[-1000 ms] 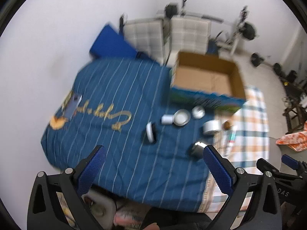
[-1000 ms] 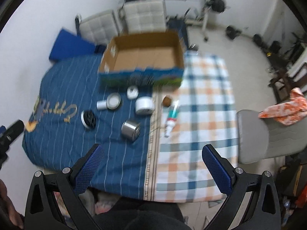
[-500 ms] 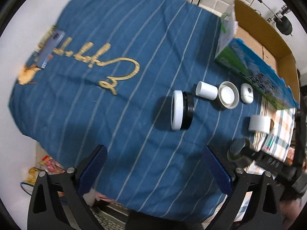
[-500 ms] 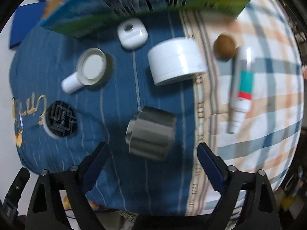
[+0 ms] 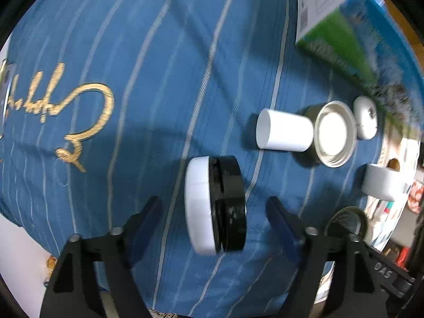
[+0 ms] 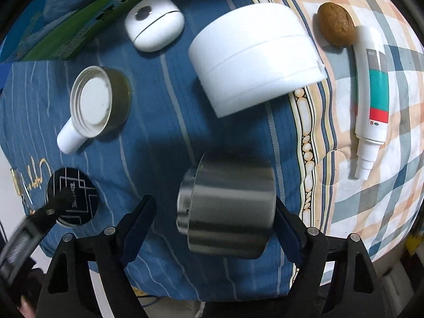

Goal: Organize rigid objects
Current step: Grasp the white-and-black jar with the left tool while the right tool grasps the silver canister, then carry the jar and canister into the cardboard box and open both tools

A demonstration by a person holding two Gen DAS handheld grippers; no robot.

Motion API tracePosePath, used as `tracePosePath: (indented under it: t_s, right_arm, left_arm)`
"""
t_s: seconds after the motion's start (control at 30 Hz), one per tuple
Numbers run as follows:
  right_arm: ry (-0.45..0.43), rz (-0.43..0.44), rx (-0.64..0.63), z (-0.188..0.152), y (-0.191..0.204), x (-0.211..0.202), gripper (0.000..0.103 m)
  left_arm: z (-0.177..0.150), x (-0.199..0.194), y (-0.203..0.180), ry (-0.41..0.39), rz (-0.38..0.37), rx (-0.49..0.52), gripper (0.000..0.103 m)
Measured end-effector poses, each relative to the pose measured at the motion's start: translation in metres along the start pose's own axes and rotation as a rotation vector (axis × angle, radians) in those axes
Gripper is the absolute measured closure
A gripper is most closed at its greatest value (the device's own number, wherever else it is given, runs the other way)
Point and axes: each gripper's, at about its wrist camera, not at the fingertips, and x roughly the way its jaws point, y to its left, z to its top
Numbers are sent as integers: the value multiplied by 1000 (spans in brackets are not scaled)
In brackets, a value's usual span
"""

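Note:
A black-and-white round tin (image 5: 216,204) stands on edge on the blue striped cloth (image 5: 159,53). My left gripper (image 5: 213,212) is open, its fingers on either side of the tin without touching. A steel cylinder (image 6: 225,206) lies on its side. My right gripper (image 6: 214,212) is open around it; contact cannot be told. The tin also shows in the right wrist view (image 6: 71,201) with the left gripper's tip on it.
A white cylinder (image 5: 283,129), a jar lid (image 5: 335,133), a white case (image 6: 155,26), a white tape roll (image 6: 254,53), a walnut (image 6: 336,25) and a tube (image 6: 371,98) lie nearby. The cardboard box (image 5: 344,34) stands behind. The checked cloth (image 6: 384,172) lies right.
Both grippers have dropped from high above the bed down to the objects. The left now straddles the tin, the right straddles the steel cylinder.

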Motion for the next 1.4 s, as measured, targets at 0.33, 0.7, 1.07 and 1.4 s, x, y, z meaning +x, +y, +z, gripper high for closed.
tracePosePath:
  t_s: [0.33,0.7,1.07,1.4]
  right_arm:
    - [27,-53,25,5,-5,25,39]
    - [-7,-141,-73,-1,14,40,42]
    - [-59,-184,-136,-51,5,46,42]
    - [-49,-205,-174,-75,-19,67,42]
  left_arm:
    - [0,18,-10,12,58,51,68]
    - [-22,-9,-38,-55,94,114,79]
    - [-78,-19,-87,-83,97,206,79]
    - [-118,-13,-134,-77,116,205,79]
